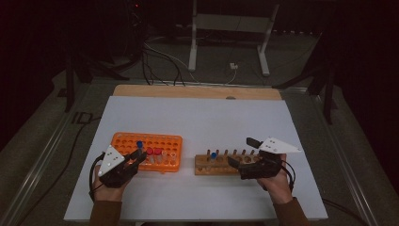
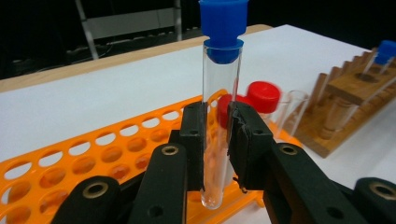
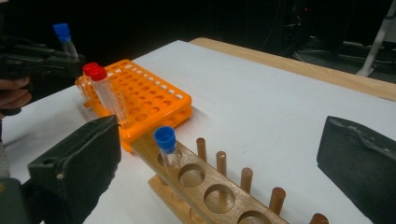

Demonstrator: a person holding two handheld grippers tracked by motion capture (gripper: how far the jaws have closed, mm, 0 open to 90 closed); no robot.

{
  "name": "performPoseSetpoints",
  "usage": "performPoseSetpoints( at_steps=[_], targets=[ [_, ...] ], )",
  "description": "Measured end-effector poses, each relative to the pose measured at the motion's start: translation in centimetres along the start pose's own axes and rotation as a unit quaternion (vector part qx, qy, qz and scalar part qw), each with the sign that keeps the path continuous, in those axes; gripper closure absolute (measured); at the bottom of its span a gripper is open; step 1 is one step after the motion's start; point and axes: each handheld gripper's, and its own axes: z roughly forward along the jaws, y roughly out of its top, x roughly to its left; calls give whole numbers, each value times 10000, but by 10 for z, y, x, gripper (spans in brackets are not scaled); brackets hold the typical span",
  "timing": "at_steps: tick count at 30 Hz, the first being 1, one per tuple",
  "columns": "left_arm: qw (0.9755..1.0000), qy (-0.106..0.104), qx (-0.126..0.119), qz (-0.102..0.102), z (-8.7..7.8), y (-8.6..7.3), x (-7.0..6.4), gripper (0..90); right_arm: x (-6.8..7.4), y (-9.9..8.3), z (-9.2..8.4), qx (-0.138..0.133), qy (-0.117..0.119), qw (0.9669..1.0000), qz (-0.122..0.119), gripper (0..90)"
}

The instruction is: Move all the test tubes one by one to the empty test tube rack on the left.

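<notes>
Blue-capped tube is pinched upright between the fingers of the left gripper, clear glass, lifted over the near edge of the orange rack; its round bottom hangs just above the rack's front rim. In the high view the same tube's blue cap sits at the tip of the left gripper, over the rack's front row.

Two red-capped tubes stand in the orange rack just right of the held one, with an uncapped clear tube beside them. In the right gripper view they show as red caps at the rack's near corner.

Wooden rack lies to the right of the orange one, apart from it, pegs along its back edge. A second blue-capped tube stands in its end hole; the other holes in sight are vacant.

Right gripper is at the wooden rack's right part, fingers spread wide with nothing between them, straddling the rack in its own view.

Both racks rest on the white desk, hands coming in from the near edge.
</notes>
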Motion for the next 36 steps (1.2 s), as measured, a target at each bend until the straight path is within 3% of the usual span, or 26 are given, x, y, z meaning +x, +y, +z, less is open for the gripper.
performPoseSetpoints(
  at_steps=[5, 10, 14, 18, 23, 32, 36],
  targets=[
    [9998, 137, -21, -120, 4, -4, 6, 762, 0, 0, 0, -1, 1, 10000, 8, 0],
    [9995, 102, -40, -282, 11, -8, 10, 762, 1, 0, 1, 10, 20, 10000, -23, 0],
    [9995, 77, 62, -300, 14, -10, 10, 762, 1, -1, 2, 21, 26, 10000, -11, 0],
    [9991, 19, 366, -217, 16, -13, 11, 762, 1, 0, 1, 12, 26, 10000, -10, 0],
    [9964, 21, 849, 60, 21, -16, 8, 764, 0, -1, 0, 13, 27, 10000, -8, 0],
    [9925, 102, 1183, 276, 28, -18, 3, 767, 2, -1, 2, 66, 55, 10000, -43, 0],
    [9928, 79, 1180, 202, 28, -18, 4, 766, 2, -2, 3, 71, 64, 9999, -48, 0]
  ],
)
